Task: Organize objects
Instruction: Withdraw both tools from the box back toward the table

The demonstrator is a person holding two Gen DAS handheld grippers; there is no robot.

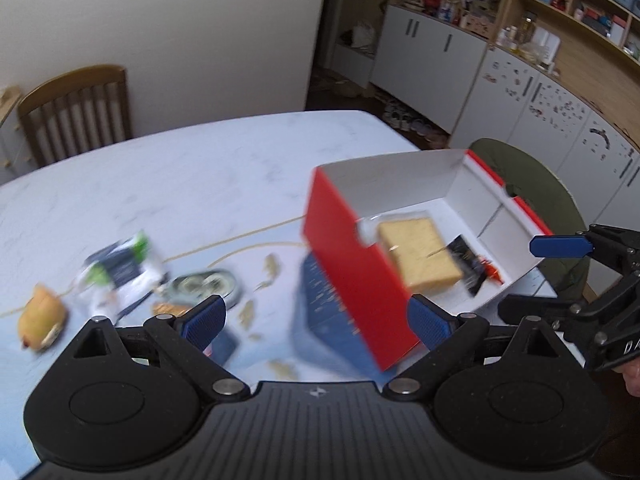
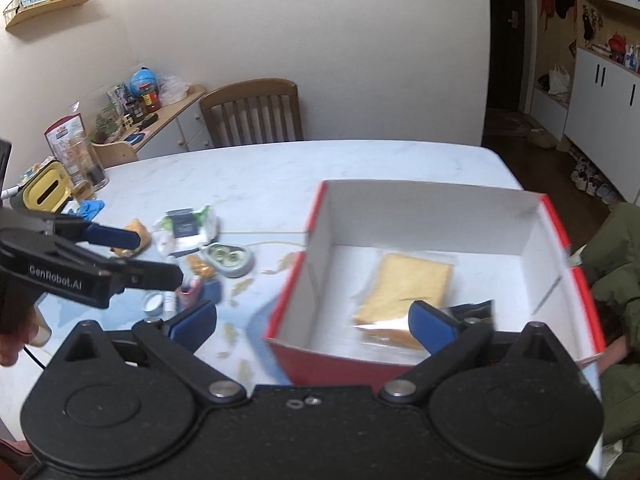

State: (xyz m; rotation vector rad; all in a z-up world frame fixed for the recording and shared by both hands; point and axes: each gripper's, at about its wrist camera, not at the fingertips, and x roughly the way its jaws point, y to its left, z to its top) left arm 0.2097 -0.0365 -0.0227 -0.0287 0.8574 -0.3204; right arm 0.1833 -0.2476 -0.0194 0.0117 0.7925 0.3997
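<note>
A red box with a white inside (image 1: pixel 352 264) (image 2: pixel 440 216) stands on the white table. In it lie a wrapped slice of bread (image 1: pixel 420 252) (image 2: pixel 404 292) and a dark packet (image 1: pixel 468 264) (image 2: pixel 472 308). My left gripper (image 1: pixel 316 320) is open and empty, above the box's near left corner. My right gripper (image 2: pixel 312 320) is open and empty over the box's near wall; it shows in the left wrist view (image 1: pixel 560 246). Left of the box lie a green-and-white packet (image 1: pixel 120 268) (image 2: pixel 188 226), a round tin (image 1: pixel 208 286) (image 2: pixel 230 258) and a bun-like toy (image 1: pixel 42 316) (image 2: pixel 134 232).
Crumbs (image 1: pixel 248 312) and a thin cord (image 1: pixel 240 236) lie on the table (image 1: pixel 180 176). A small pot (image 2: pixel 154 304) and other small items sit near the front left. Wooden chair (image 2: pixel 252 112) at the far side, green-covered chair (image 1: pixel 532 184) at right, a sideboard (image 2: pixel 160 120) at left.
</note>
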